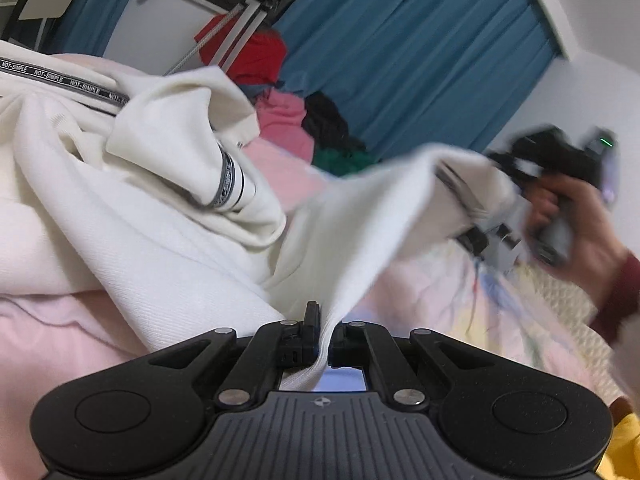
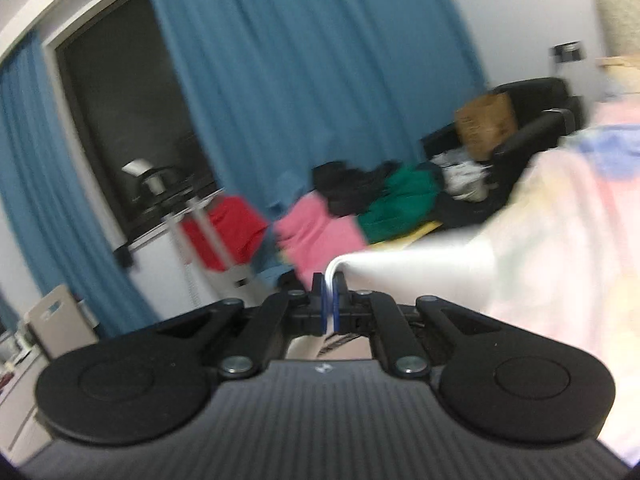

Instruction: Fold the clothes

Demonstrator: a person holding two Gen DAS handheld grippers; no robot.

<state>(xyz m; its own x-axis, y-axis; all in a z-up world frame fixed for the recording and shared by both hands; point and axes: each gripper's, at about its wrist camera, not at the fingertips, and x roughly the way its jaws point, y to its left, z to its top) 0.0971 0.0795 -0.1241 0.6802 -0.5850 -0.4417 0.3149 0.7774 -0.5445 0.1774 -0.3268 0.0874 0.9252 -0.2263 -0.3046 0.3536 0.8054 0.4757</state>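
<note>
1. The left gripper (image 1: 324, 322) is clenched on a bunched edge of the white garment (image 1: 168, 216); the cloth runs up out of its closed jaws.
2. The right gripper (image 2: 330, 300) is clenched on another edge of the same white garment (image 2: 416, 268), a thin fold of cloth pinched between its blue pads. In the left wrist view that gripper (image 1: 496, 208) shows blurred, held in a hand (image 1: 576, 216), with the cloth stretched between it and the left gripper.
3. Most of the white garment lies crumpled on the pink bedding (image 1: 48, 344), on the far side of the left gripper. A sleeve cuff with dark bands (image 1: 232, 184) and a printed stripe (image 1: 64, 80) are folded over it in no order.
4. My judgement: the folding of this garment is at its start. Two edges are gripped and one stretch of cloth is being pulled taut, but no neat fold shows yet.
5. Left for this garment: spread it flat on the bedding, bring in the sleeves and fold the body.
6. Beyond the white garment, toward the blue curtain (image 2: 304, 80), a pile of clothes (image 2: 360, 208) in red, pink, black and green lies unfolded, so much of the task seems left.
</note>
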